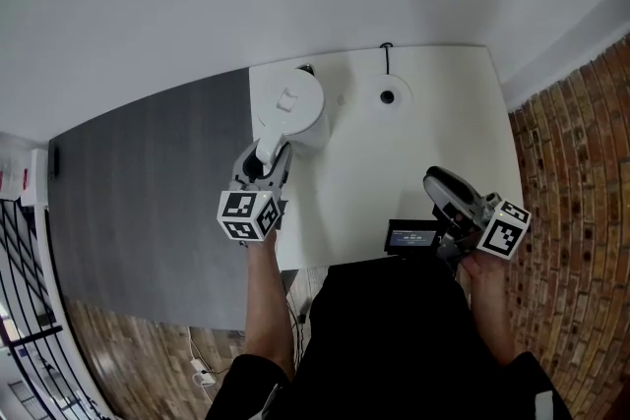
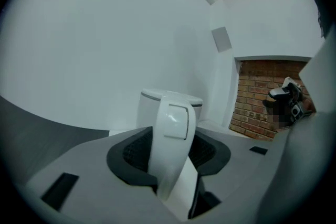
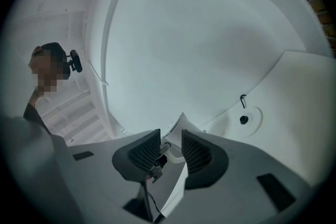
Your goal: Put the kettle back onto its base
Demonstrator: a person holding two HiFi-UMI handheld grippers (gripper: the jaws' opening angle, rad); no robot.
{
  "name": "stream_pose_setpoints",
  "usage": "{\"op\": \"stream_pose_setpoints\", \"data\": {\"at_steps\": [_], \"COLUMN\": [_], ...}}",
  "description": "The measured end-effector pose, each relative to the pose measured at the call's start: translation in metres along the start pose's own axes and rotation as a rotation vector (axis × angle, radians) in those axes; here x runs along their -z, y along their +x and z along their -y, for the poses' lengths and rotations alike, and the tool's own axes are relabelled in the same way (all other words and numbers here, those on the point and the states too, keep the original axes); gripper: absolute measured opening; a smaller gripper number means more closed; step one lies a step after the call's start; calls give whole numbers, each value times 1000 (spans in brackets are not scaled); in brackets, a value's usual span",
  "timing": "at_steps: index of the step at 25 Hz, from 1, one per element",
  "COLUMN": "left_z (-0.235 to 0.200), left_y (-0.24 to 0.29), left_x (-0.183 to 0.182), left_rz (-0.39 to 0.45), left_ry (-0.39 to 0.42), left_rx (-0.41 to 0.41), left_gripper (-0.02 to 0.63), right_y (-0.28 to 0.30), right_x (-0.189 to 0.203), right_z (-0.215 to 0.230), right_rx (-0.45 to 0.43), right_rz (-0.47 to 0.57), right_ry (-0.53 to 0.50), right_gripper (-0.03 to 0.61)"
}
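Note:
The white kettle (image 1: 292, 105) stands on the white table (image 1: 433, 143), at its far left corner, lid shut. Its round white base (image 1: 387, 96) with a black centre lies to the right of it, apart from it, and shows again as the base (image 3: 244, 118) in the right gripper view. My left gripper (image 1: 262, 168) reaches in from the near side and straddles the kettle's handle (image 2: 172, 139). The handle stands upright between the jaws of the left gripper (image 2: 171, 136), close to both pads, with no press that I can see. My right gripper (image 1: 451, 195) hovers at the table's near right, open and empty.
A small black device with a lit screen (image 1: 412, 235) sits at the table's near edge beside the right gripper. A brick wall (image 1: 576, 172) runs along the right. Dark grey floor (image 1: 148, 202) lies left of the table.

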State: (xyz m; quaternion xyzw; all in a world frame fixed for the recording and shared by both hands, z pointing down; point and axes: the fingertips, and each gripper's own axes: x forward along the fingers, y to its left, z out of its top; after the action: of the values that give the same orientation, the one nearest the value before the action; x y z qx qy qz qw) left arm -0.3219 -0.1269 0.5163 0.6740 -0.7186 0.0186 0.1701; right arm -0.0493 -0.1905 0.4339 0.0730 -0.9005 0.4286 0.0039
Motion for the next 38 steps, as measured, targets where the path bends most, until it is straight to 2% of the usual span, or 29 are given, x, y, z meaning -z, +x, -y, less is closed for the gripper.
{"op": "stream_pose_setpoints", "data": {"at_steps": [1,3,7,15,25,29,35,38], "left_z": [3,12,36,94,94,91,85,90], "left_y": [0,1,-2,-7,4,7,5,1], "left_x": [1,2,7,21,12,-5,-24,-25], "left_rz": [-10,-23,-19,-46,-12,41,100,105], "left_ry": [18,41,41,69,86,27,-155,-178], "left_rx": [3,13,38,222,196,194,232,247], "left_gripper": [175,159,156,158,156,147,141,141], "right_y": [-2,-4,-2,5,-2,-4,-1,0], "right_x": [0,-1,0,4,4,5,7,9], "right_z": [1,2,3,1,1,-1,-9,-13], "right_rx": [3,8,5,-2,21,28,25,26], "right_rz": [4,10,9,-6,19,34,45,50], "right_ry": [1,7,16,15,6,2,-11,-16], "right_gripper": [121,121,121,121,121,121,121,121]}}
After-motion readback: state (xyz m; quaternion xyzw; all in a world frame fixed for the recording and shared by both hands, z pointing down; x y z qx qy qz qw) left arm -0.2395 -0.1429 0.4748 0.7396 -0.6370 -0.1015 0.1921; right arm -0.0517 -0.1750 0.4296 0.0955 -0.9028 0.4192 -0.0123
